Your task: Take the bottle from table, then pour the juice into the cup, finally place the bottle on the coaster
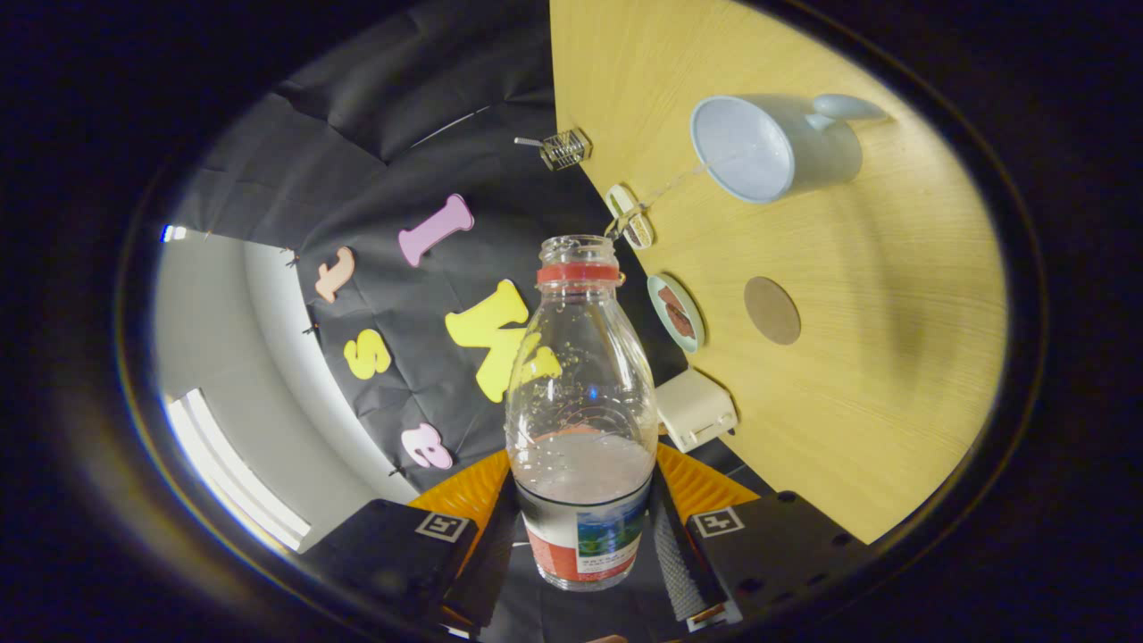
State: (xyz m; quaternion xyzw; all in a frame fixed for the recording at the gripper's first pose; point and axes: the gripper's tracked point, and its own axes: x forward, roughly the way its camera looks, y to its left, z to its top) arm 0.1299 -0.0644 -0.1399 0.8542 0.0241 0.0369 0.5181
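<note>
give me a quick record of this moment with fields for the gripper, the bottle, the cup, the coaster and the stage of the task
gripper: gripper shut on the bottle, a finger on each side of its lower body
bottle: bottle clear, cap off, tilted with its mouth towards the cup, some juice left near its base
cup: cup pale blue, on the wooden table, a thin stream reaching its rim
coaster: coaster round, brown, bare, beside the cup
stage: pouring; bottle not yet on coaster

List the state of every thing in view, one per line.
Gripper: shut on the bottle.
Bottle: uncapped, tipped, some juice left, thin stream pouring.
Cup: on the table, receiving the stream.
Coaster: bare, flat on the table.
</note>
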